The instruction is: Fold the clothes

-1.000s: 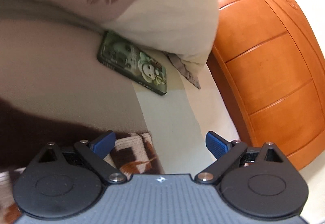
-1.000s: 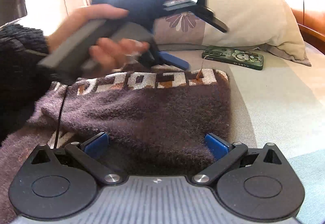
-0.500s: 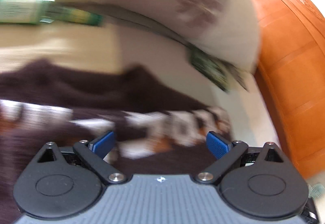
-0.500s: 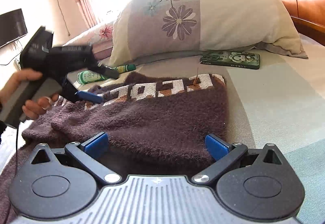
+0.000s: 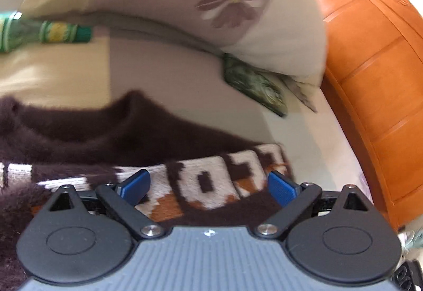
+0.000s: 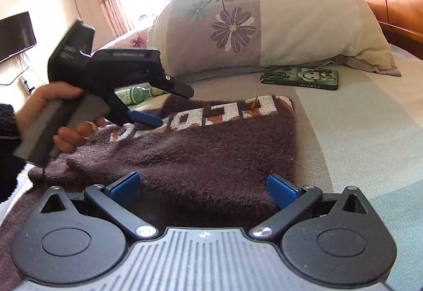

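**Left wrist view.** Left gripper (image 5: pixel 208 185): fingers spread wide, nothing between them. It is poised low over the lettered band of the brown sweater (image 5: pixel 111 132), which lies on the bed sheet (image 5: pixel 171 79). Picture is blurred, so contact w/ fabric cannot be confirmed.
- Risk: fuzzy knit is thick and looks doubled over. A closing pinch may catch only the top layer, or both layers plus sheet, and drag the fold crooked.
- Risk: a sweep toward the headboard (image 5: pixel 375 79) could push the garment into the phone case (image 5: pixel 253 85), which sits near the sweater's far edge, partly under the pillow (image 5: pixel 185 0).
- Green bottle (image 5: pixel 45 32) lies near the collar side, apart from the fabric; a wide flip could knock it.

**Right wrist view.** Right gripper (image 6: pixel 203 188): fingers also spread wide, empty, at the sweater's (image 6: pixel 198 153) near edge.
- Person's hand (image 6: pixel 66 116) grips the left gripper's (image 6: pixel 148 118) handle; its blue finger (image 6: pixel 144 116) sits at the lettered band, touching or just above, cannot tell.
- A loose thread (image 6: pixel 256 95) stands up from the lettering; snag risk if a pad rakes across it.
- Obstructions: phone case (image 6: pixel 301 77), bottle (image 6: pixel 137 94) and pillow (image 6: pixel 264 21) crowd the far side, limiting room to lay the sweater out flat.
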Motion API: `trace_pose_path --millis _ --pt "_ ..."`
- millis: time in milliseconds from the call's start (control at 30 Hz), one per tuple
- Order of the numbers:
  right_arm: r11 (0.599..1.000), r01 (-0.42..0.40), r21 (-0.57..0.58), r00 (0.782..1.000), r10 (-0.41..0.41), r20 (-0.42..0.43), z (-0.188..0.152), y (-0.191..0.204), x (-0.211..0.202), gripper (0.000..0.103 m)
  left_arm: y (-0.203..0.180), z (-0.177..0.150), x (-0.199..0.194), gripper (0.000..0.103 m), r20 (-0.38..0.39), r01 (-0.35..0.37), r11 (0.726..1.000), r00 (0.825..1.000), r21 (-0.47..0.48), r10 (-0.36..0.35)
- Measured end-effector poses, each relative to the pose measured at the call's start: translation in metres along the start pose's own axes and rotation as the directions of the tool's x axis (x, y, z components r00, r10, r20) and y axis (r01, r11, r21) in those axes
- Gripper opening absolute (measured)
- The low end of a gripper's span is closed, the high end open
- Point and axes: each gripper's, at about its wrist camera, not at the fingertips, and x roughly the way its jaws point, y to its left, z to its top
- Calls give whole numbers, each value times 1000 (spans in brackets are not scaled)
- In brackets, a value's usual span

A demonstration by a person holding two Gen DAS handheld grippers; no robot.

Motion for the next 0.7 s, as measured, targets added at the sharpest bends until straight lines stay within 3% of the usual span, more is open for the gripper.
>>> trace_pose_path --millis 133,233,333,433,567,700 --pt "1000 -10 23 1000 10 3 1 -3 -2 103 8 0 -28 95 47 23 998 999 -60 -20" --pt "999 -15 37 1000 15 5 2 -4 -3 103 15 -12 -53 96 58 9 999 998 -47 -7" --pt "999 -12 34 1000 12 6 2 -4 -3 103 38 -31 -70 96 55 -21 994 998 -106 27" --pt "999 -11 34 1000 11 8 2 -4 -4 103 67 -48 -91 95 54 -112 980 991 -165 123" --pt "999 -8 31 1000 7 9 2 -3 -3 103 69 -52 -117 96 110 -61 971 990 -233 89" --pt "1000 -2 20 1000 2 9 1 -2 -2 103 40 -50 -104 96 89 52 987 995 -150 -39"
